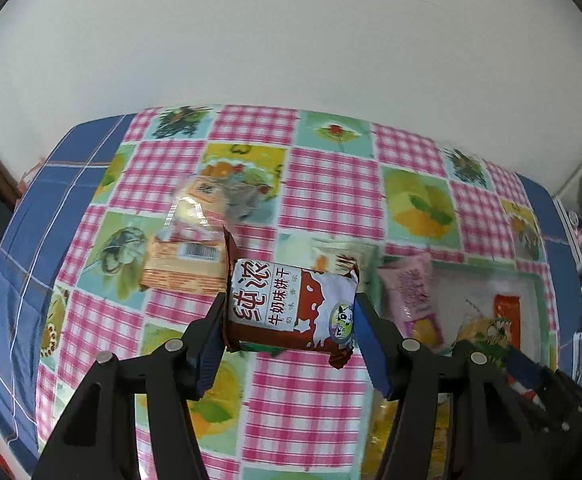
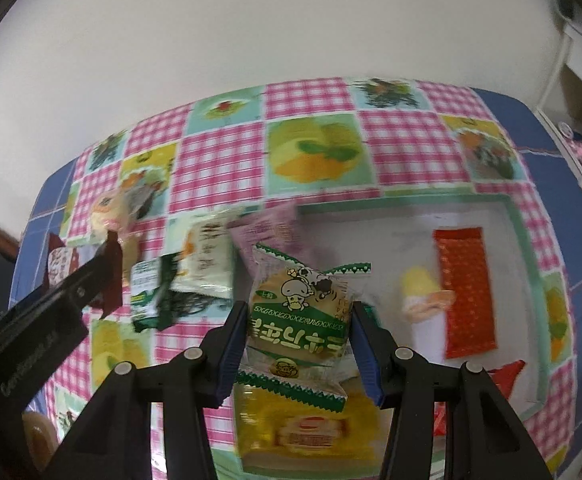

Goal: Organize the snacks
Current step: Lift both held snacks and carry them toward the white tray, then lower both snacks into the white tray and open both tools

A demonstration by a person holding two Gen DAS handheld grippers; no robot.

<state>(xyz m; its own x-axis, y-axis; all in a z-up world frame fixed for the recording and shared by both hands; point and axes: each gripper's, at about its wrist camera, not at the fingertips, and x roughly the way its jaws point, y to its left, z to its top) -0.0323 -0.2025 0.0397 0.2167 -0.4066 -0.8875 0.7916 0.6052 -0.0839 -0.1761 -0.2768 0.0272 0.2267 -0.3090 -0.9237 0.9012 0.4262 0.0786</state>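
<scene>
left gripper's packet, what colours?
Brown and white packet, clearest in the left wrist view.

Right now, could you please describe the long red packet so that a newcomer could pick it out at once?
Find the white tray with the green rim, at the right of the checked tablecloth. The red packet lies flat inside it toward the right rim, beside a small yellow snack. It is the tray's only long, narrow packet, plain red with fine dots.

A home, it seems: a table under a patchwork fruit-and-gingham tablecloth (image 1: 331,184) stands against a plain white wall (image 1: 291,40) filling the upper frame.
</scene>
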